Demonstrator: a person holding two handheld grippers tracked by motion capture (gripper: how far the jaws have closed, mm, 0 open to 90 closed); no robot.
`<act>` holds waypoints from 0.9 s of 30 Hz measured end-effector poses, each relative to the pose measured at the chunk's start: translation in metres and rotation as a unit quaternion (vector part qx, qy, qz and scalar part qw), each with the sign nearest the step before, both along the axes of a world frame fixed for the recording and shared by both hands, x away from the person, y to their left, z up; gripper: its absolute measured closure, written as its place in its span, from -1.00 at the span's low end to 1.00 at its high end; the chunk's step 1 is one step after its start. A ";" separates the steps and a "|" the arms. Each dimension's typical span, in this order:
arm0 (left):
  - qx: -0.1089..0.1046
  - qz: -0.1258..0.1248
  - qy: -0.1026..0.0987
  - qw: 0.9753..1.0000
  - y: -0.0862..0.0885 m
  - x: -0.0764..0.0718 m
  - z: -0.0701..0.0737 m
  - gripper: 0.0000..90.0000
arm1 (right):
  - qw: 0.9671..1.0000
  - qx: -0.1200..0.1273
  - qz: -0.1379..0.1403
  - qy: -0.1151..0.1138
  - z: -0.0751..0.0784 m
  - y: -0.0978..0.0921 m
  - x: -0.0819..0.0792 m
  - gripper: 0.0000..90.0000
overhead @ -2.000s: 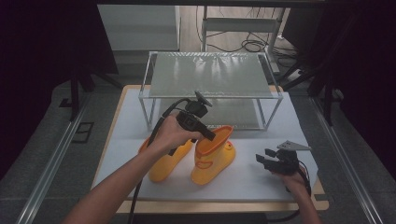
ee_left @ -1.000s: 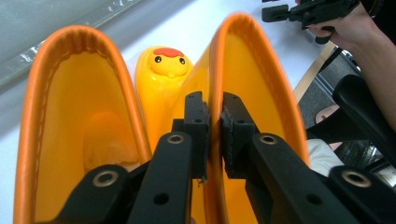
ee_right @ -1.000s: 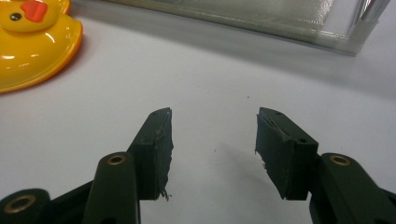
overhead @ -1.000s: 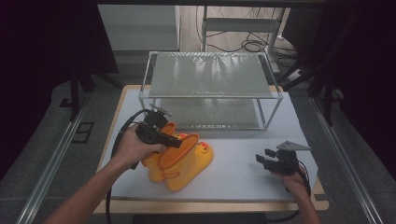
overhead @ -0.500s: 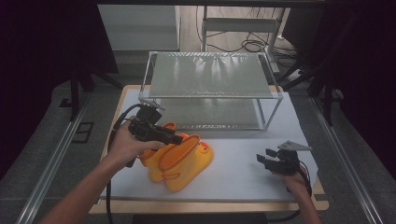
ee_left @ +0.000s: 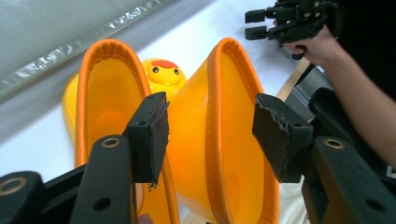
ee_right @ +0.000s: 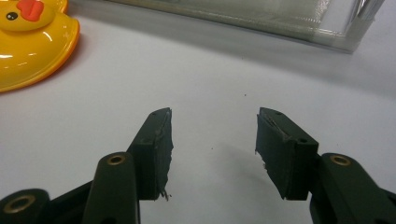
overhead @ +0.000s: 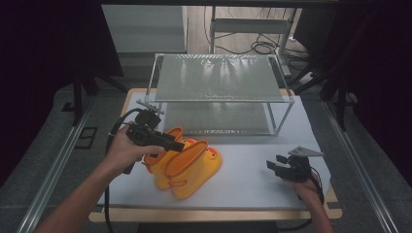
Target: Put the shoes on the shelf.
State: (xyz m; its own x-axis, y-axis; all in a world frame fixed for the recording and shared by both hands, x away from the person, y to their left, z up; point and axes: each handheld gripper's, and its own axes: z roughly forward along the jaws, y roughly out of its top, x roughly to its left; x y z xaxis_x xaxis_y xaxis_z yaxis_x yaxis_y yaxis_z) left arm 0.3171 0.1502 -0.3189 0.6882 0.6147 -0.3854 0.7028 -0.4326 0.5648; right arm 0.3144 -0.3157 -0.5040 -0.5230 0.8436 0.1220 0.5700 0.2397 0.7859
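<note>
The pair of yellow rubber duck-faced boots [overhead: 187,165] lies tipped on the white table mat [overhead: 252,179], in front of the two-tier wire-and-glass shelf rack [overhead: 218,92]. The left gripper [ee_left: 208,130] is wide open, holding nothing, its jaws astride one boot's rim; the right gripper [ee_right: 212,149] rests open and empty, well apart. It seems a grasping step: next, the left jaws must close firmly on that rim.

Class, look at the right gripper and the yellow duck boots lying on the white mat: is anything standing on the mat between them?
Nothing visible does. The right gripper, jaws open, faces bare white mat up to the nearer boot. The wire shelf rack stands farther back, off that line. The left gripper is at the boots' open tops.
</note>
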 end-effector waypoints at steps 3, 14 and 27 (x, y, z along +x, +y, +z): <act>0.009 0.005 -0.006 1.000 0.000 0.000 0.002 -0.01 | 1.000 0.000 0.001 0.001 0.000 0.000 0.000 0.02; 0.026 0.002 0.011 1.000 0.001 0.002 -0.010 -0.04 | 1.000 0.001 0.001 0.002 0.000 0.000 0.000 0.02; 0.070 -0.003 0.017 0.997 -0.018 0.007 -0.029 0.01 | 1.000 -0.003 -0.005 0.005 -0.002 0.000 0.001 0.01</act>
